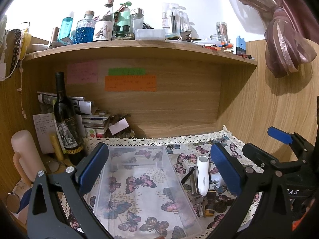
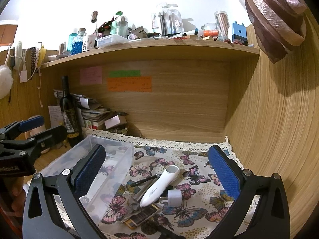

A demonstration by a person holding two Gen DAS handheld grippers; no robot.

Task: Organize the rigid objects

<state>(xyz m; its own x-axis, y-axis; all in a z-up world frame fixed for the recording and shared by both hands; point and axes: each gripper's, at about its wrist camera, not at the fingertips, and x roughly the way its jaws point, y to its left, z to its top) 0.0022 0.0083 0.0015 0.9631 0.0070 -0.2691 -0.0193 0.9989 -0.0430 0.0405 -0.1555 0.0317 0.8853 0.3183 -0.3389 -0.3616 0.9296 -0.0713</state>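
Left claw (image 1: pixel 159 171): jaws spread wide, holding nothing; hovers over the clear plastic bin (image 1: pixel 139 181).
Right claw (image 2: pixel 157 171): jaws spread wide, holding nothing; hangs above the pile of small items, white handheld device (image 2: pixel 159 186) roughly centred betw. the pads.
Bin: transparent, rectangular, sits on the butterfly-print cloth (image 2: pixel 191 179) at the left side of the counter; looks empty, only the cloth pattern shows thru the bottom.
Pile: just right of the bin, on the cloth. White handheld device lies on top, tilted, round end away from the camera. White plug adapter (image 2: pixel 174 197) touches its lower right side. Dark flat box w/ yellow edge (image 2: pixel 141 216) lies under the device's near end. Metal bits (image 2: pixel 137 207), prob. keys, next to it; can't tell exactly. Thin black rod (image 2: pixel 144 180) pokes out toward the bin.
Background: wine bottle (image 1: pixel 65 119) & stacked papers (image 1: pixel 87 111) at the back left, cluttered shelf (image 1: pixel 139 47) above; none look like part of the job.
Progress: at the start, as far as I can judge. Nothing in the bin yet, all loose items still outside it.
Left to do: pick each rigid item & drop it into the bin, prob. the white device first since it's on top and the right claw is lined up w/ it.
Watch: device rests on other bits, so lifting it may shift the plug adapter or keys.
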